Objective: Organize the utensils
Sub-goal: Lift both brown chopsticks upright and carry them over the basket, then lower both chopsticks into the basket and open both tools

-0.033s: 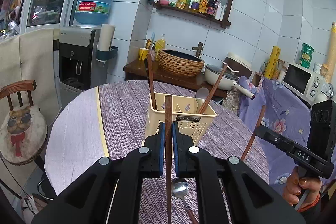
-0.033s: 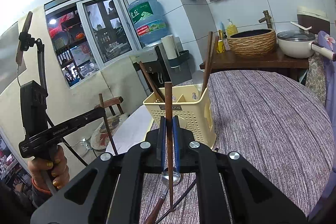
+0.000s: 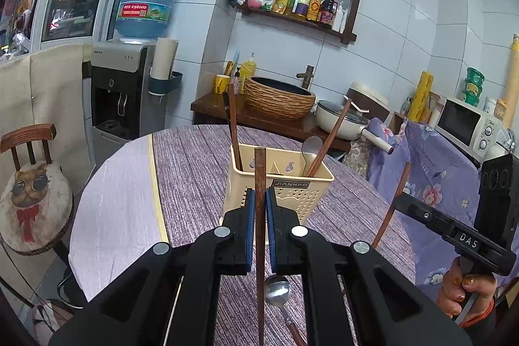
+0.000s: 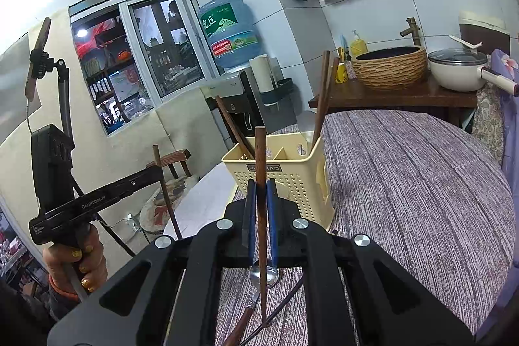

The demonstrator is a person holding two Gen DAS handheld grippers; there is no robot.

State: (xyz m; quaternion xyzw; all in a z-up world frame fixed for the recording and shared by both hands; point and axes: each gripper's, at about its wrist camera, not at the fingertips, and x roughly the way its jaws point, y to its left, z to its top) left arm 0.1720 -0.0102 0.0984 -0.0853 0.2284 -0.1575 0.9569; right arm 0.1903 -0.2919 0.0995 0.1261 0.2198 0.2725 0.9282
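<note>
A cream perforated utensil holder (image 3: 285,187) (image 4: 292,177) stands on the purple-clothed round table (image 3: 194,171), with brown chopsticks and a grey spoon (image 3: 310,147) upright in it. My left gripper (image 3: 259,206) is shut on a brown chopstick (image 3: 259,171), held upright just in front of the holder. My right gripper (image 4: 261,200) is shut on another brown chopstick (image 4: 260,151), also upright before the holder. A metal spoon with a brown handle (image 3: 279,294) (image 4: 263,274) lies on the cloth below the grippers. Each gripper shows in the other's view, chopstick in its jaws.
A wooden chair with a cat cushion (image 3: 32,196) stands left of the table. Behind are a water dispenser (image 3: 126,86), a counter with a woven basin (image 3: 279,98) and a pan (image 3: 343,122), and a microwave (image 3: 467,125). A flowered cloth (image 3: 431,177) drapes at the right.
</note>
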